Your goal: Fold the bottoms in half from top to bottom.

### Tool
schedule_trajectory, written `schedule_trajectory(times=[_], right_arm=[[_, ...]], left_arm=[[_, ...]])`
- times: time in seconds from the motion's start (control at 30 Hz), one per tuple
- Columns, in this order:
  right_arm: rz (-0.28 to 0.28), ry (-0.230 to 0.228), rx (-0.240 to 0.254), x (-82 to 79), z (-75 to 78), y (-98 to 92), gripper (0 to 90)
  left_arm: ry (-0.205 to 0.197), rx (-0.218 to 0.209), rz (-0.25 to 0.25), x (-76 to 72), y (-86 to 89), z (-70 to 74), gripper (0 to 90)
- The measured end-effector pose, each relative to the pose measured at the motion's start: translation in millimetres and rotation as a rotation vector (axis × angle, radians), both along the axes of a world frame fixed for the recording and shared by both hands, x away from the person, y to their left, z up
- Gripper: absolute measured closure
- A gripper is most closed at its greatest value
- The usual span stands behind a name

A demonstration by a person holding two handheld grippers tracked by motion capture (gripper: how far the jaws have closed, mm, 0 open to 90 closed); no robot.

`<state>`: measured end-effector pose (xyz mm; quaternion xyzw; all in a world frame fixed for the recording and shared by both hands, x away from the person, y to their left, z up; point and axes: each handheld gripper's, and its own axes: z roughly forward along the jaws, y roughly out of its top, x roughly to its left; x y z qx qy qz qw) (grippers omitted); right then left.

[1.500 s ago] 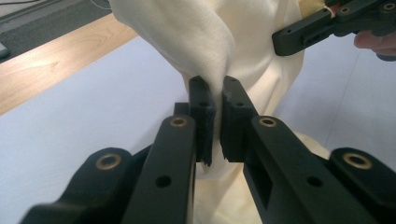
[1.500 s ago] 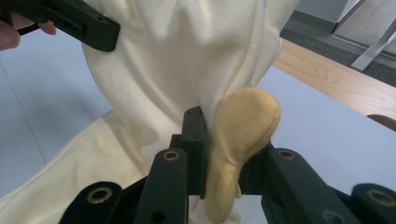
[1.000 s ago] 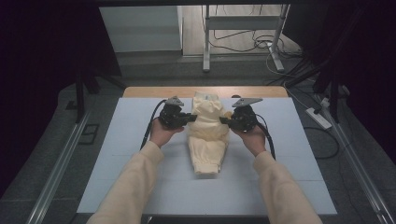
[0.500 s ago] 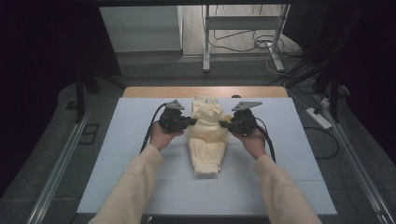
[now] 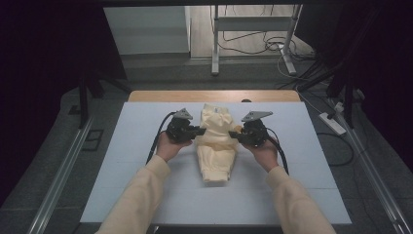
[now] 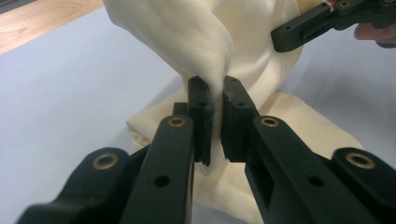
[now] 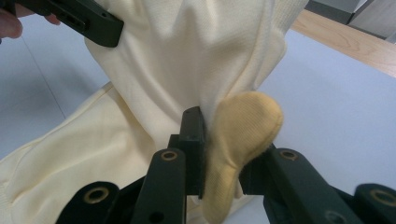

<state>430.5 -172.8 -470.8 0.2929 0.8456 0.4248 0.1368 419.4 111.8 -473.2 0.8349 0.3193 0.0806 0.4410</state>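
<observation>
Between both jaws, cream garment [image 5: 214, 146]

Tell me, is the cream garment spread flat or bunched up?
Bunched up: both grippers pinch folds of the cream garment, lifting its far part.

1 high view, 2 close gripper views

Beyond my pale blue mat [image 5: 146, 146] and wooden table [image 5: 160, 96] I see grey floor [image 5: 160, 73], cables [image 5: 253, 46] and dark curtains [image 5: 48, 73].
</observation>
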Motion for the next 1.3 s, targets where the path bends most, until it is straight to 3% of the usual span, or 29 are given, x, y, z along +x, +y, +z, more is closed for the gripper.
schedule_trajectory(times=[1.3], right_arm=[[0.032, 0.015, -0.015, -23.9, -22.4, -2.7, 71.8]], left_arm=[[0.028, 0.033, -0.053, -27.9, 2.4, -26.9, 81.3]])
